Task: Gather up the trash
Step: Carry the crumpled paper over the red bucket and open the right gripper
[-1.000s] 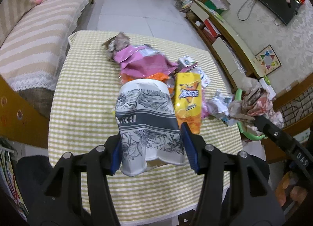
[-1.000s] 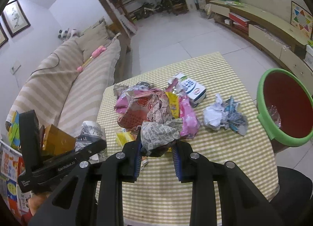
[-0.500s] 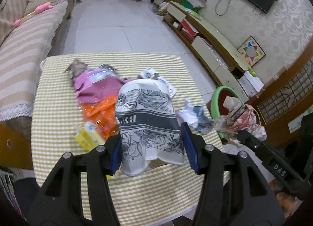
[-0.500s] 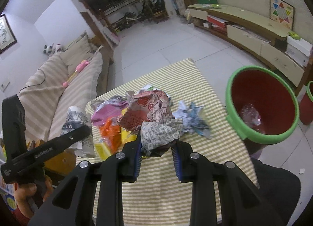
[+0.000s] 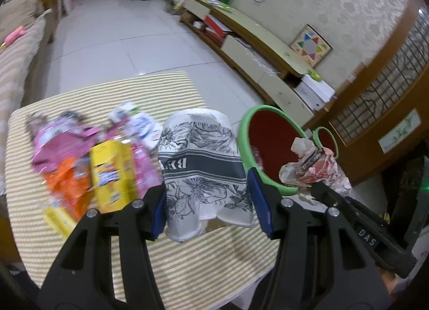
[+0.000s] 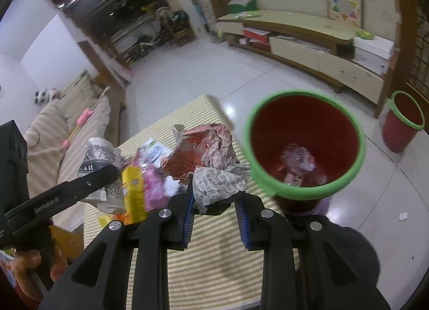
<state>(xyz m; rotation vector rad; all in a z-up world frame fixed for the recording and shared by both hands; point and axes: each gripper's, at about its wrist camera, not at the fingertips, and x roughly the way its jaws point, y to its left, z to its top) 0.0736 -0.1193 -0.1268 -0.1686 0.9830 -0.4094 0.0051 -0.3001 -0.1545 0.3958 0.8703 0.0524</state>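
My left gripper is shut on a white paper cup with a black floral print, held above the checked table. The cup also shows in the right wrist view. My right gripper is shut on a crumpled red-and-white paper wrapper, also seen in the left wrist view. A red bin with a green rim stands just right of the table; it also shows in the left wrist view, with some trash at its bottom. Pink, orange and yellow snack wrappers lie on the table.
A second, smaller red bin with a green rim stands on the tiled floor farther right. A low cabinet runs along the right wall. A striped sofa is left of the table.
Both grippers have swung right with their loads. The red bin now sits much closer and larger in both views; the table trash has shifted left.
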